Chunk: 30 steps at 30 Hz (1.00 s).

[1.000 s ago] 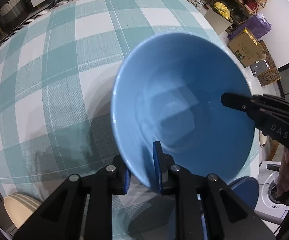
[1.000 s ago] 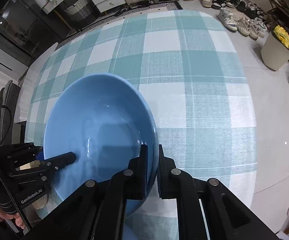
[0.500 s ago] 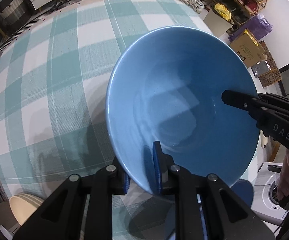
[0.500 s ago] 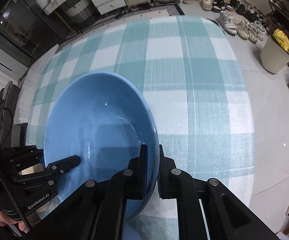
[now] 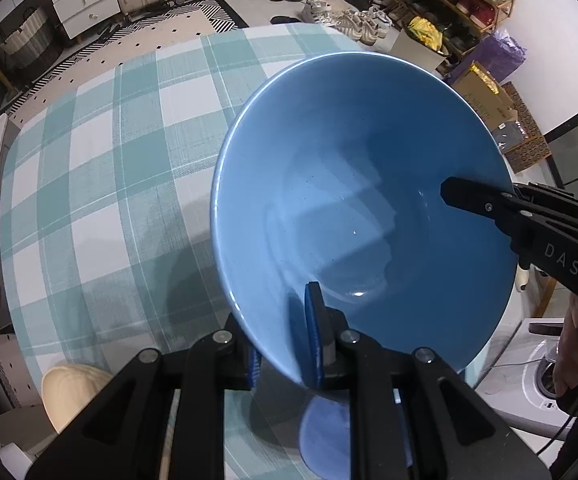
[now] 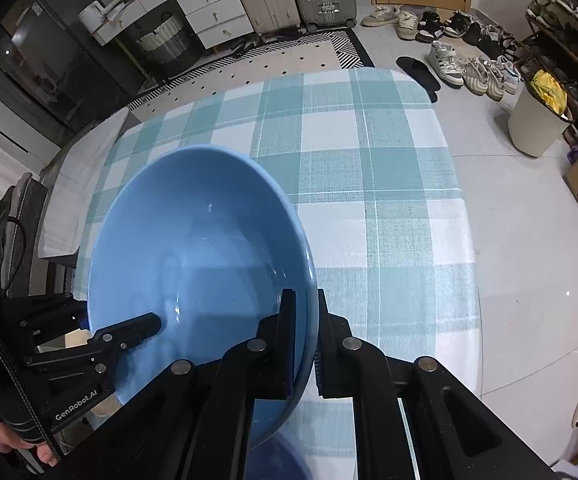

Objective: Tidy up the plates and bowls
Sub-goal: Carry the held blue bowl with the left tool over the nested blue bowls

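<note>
A large blue bowl [image 5: 349, 200] hangs above the checked tablecloth, held by both grippers at once. My left gripper [image 5: 285, 344] is shut on the bowl's near rim, one blue pad inside and one outside. My right gripper [image 6: 305, 332] is shut on the rim at the opposite side, and its inner finger [image 5: 453, 194] reaches into the bowl from the right in the left wrist view. In the right wrist view the blue bowl [image 6: 193, 264] fills the lower left, where the left gripper [image 6: 149, 324] clamps its edge. A blue dish [image 5: 325, 432] lies on the table under the bowl.
The table [image 5: 109, 180] wears a teal and white checked cloth. A cream bowl [image 5: 69, 388] sits near its front left edge. Beyond the table are shoes [image 6: 449, 64], a bin [image 6: 537, 120], a cardboard box [image 5: 485, 100] and a white appliance [image 5: 529, 380].
Both grippers have risen together with the blue bowl. The table now looks smaller and farther below, and more of the floor shows around it.
</note>
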Motion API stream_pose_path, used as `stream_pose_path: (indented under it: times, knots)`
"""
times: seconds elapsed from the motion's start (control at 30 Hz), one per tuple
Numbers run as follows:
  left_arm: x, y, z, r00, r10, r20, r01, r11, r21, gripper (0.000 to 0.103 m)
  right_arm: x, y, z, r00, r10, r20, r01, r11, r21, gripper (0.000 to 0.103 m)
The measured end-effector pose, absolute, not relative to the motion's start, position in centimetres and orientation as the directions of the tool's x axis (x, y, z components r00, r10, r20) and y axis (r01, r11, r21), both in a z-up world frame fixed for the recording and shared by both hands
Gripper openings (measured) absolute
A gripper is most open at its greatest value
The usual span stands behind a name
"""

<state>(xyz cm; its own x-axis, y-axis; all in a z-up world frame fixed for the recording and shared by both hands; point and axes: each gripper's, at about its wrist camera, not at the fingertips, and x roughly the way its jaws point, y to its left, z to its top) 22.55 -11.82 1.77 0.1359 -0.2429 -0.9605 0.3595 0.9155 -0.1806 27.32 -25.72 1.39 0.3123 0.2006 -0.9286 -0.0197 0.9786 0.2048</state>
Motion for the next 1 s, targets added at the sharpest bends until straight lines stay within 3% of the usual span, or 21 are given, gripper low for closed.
stream_pose_path:
  times: [0.43,1.0]
  knots:
    - [16.9,-12.1,4.7,0.141,-0.229,-0.963,0.395,0.905,-0.157,0.017,20.6,-24.9,5.8,0.342,0.153,-0.927,-0.020,0.988,0.156,0.007]
    - [10.6,-11.4,3.2,0.132,-0.239,-0.962,0.410,0.897,-0.167,0.018,14.2,-23.8,4.2,0.306,0.162,-0.938,-0.035,0.987,0.159,0.007]
